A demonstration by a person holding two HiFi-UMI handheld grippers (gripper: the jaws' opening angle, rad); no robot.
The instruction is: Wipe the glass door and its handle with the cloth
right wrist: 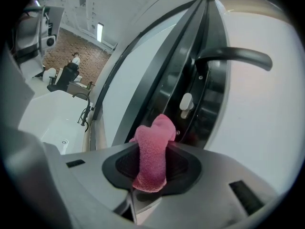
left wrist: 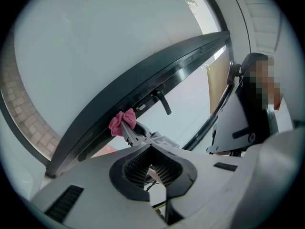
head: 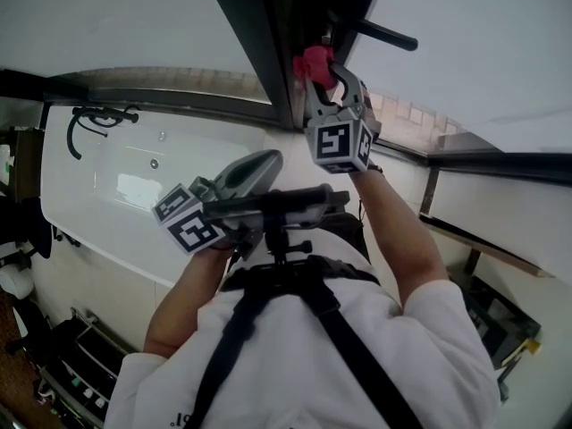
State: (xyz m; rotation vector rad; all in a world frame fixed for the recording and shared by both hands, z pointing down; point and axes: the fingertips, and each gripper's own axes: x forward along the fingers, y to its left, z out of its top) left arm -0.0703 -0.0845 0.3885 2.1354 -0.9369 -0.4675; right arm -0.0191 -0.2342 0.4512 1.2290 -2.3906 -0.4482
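My right gripper [head: 320,71] is raised and shut on a pink cloth [head: 313,61], which presses on the dark door frame [head: 259,43] beside the glass [head: 116,16]. The black lever handle [head: 386,34] sticks out just up and right of the cloth. In the right gripper view the cloth [right wrist: 152,156] stands up between the jaws, with the handle [right wrist: 233,56] and a white thumb turn [right wrist: 186,104] beyond it. My left gripper [head: 259,164] hangs low near the chest, away from the door, jaws together and empty. From it I see the cloth [left wrist: 121,122] and handle [left wrist: 163,101].
A white basin [head: 134,177] with a black tap [head: 98,119] lies at the left below the door. A wire rack [head: 71,365] stands at the lower left. A black bar mount [head: 268,206] sits on the person's chest harness.
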